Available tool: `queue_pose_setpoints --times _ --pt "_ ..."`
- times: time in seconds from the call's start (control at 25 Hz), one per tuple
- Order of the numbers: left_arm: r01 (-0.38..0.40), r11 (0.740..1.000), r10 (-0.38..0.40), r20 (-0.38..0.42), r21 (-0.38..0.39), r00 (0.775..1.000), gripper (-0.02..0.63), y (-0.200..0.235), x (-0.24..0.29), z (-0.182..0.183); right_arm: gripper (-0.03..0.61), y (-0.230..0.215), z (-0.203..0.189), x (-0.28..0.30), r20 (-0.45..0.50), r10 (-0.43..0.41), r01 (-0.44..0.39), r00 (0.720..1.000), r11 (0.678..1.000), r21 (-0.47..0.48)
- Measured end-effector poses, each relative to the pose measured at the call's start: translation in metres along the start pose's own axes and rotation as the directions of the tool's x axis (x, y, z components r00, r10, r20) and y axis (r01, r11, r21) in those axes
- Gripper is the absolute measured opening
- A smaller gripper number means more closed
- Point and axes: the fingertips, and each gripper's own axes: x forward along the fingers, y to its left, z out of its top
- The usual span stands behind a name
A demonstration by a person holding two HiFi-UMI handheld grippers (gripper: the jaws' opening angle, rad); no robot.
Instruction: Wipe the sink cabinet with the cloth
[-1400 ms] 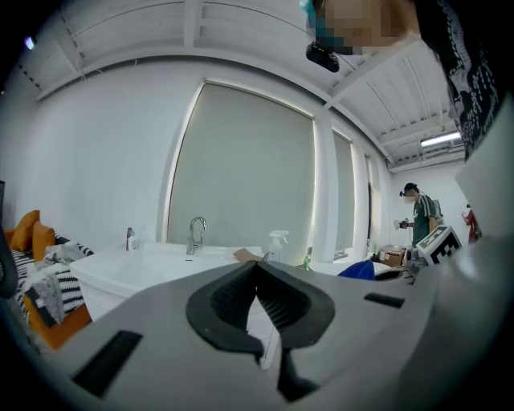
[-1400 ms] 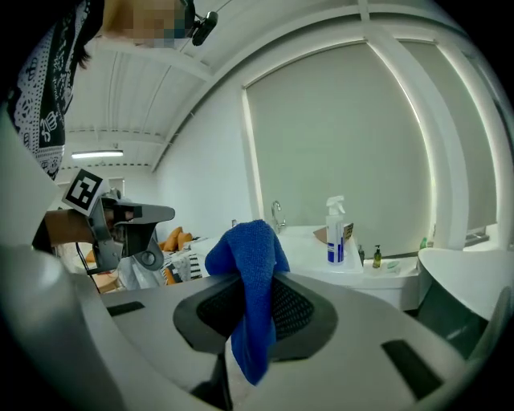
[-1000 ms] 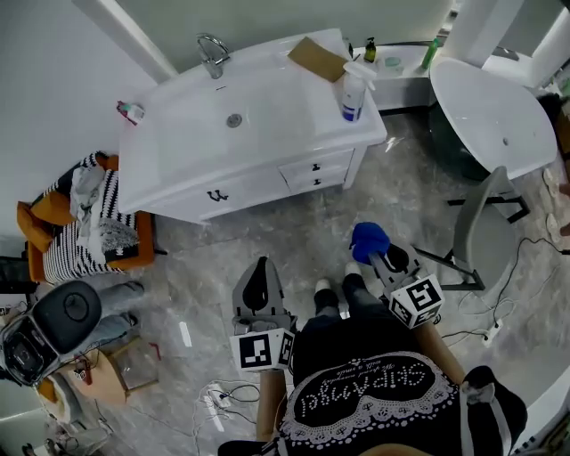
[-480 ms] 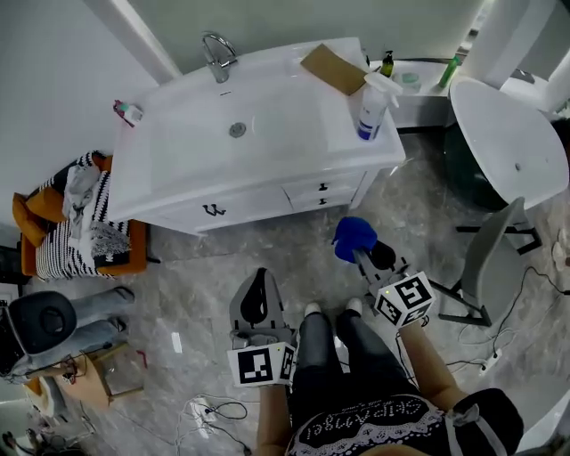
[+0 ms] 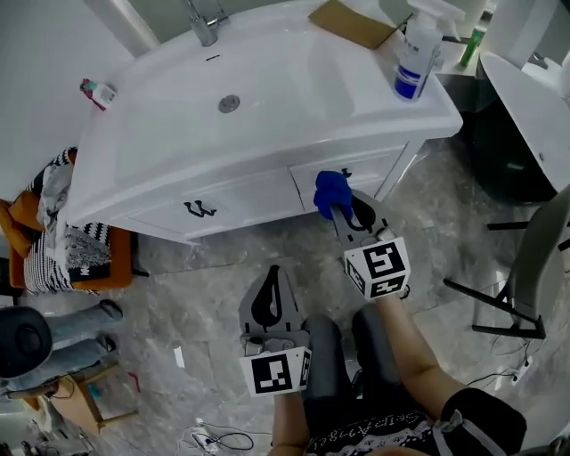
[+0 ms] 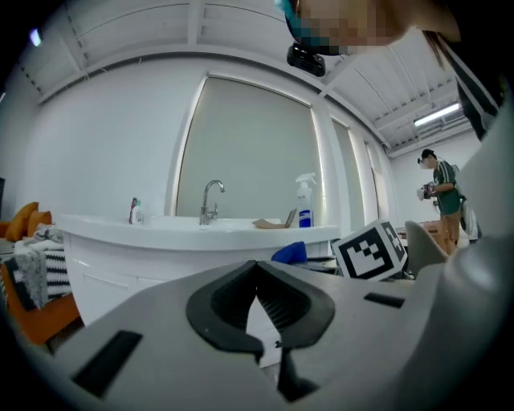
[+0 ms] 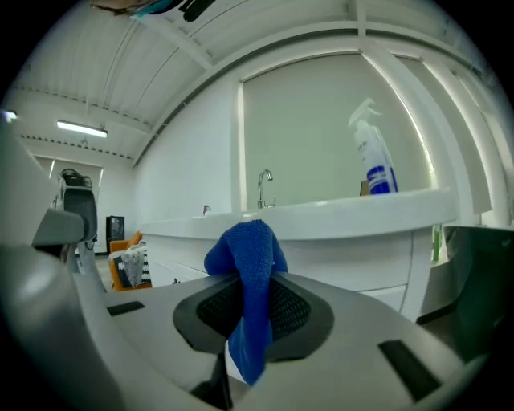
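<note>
A white sink cabinet (image 5: 249, 191) with a basin top (image 5: 267, 98) fills the upper head view; its drawers and door face me. My right gripper (image 5: 338, 203) is shut on a blue cloth (image 5: 329, 190), which bunches out past the jaws close to the drawer front near a knob. In the right gripper view the blue cloth (image 7: 249, 277) hangs between the closed jaws, with the cabinet (image 7: 337, 233) just ahead. My left gripper (image 5: 274, 278) hangs lower, over the floor, shut with nothing in it; in its own view the jaws (image 6: 259, 299) meet.
A spray bottle (image 5: 417, 55) and a brown cardboard piece (image 5: 352, 22) stand on the countertop's right; a faucet (image 5: 203, 27) at the back. An orange seat with striped fabric (image 5: 49, 240) sits left. A chair (image 5: 534, 258) and a white table (image 5: 539, 98) are on the right.
I have stepped closer to the cabinet. The right gripper with the blue cloth has moved forward from over the floor up to the drawer front. The left gripper stays low.
</note>
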Motion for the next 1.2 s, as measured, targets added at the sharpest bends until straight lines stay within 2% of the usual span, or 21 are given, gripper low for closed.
queue_pose_setpoints --times 0.12,0.28,0.48,0.56,0.68,0.84,0.92,1.08,1.2 --pt "-0.019 1.000 0.019 0.012 -0.011 1.000 0.005 0.017 0.015 -0.067 0.058 0.006 -0.037 0.041 0.066 0.021 -0.023 0.998 0.999 0.024" --pt "-0.003 1.000 0.003 0.035 0.002 0.999 0.003 0.024 0.039 -0.145 0.058 0.011 -0.071 0.081 0.167 0.035 -0.040 0.985 0.999 0.029" --pt "0.066 0.998 -0.063 0.119 -0.017 0.991 0.005 0.010 0.080 -0.217 0.058 0.013 -0.072 0.104 0.318 0.058 -0.024 0.946 0.994 -0.108" --pt "0.078 0.997 -0.077 0.123 0.002 0.989 0.003 -0.001 0.090 -0.241 0.058 0.012 -0.072 0.108 0.353 0.083 -0.029 0.932 0.988 -0.155" --pt "0.081 0.996 -0.084 0.129 0.031 0.988 0.003 -0.008 0.104 -0.257 0.058 0.009 -0.073 0.107 0.428 0.108 -0.022 0.897 0.979 -0.202" --pt "0.122 0.986 -0.139 0.156 0.113 0.978 0.005 -0.009 0.132 -0.245 0.058 0.009 -0.075 0.106 0.495 0.114 0.027 0.861 0.963 -0.269" --pt "0.134 0.981 -0.158 0.178 0.140 0.971 0.005 -0.012 0.145 -0.234 0.058 0.009 -0.076 0.107 0.492 0.119 0.026 0.862 0.960 -0.279" --pt "0.086 0.992 -0.103 0.205 0.087 0.973 0.005 -0.007 0.149 -0.241 0.058 0.010 -0.076 0.107 0.482 0.101 0.045 0.870 0.959 -0.281" --pt "0.149 0.985 -0.162 0.179 0.086 0.970 0.005 -0.018 0.150 -0.256 0.058 0.010 -0.075 0.107 0.484 0.083 0.066 0.871 0.956 -0.284"
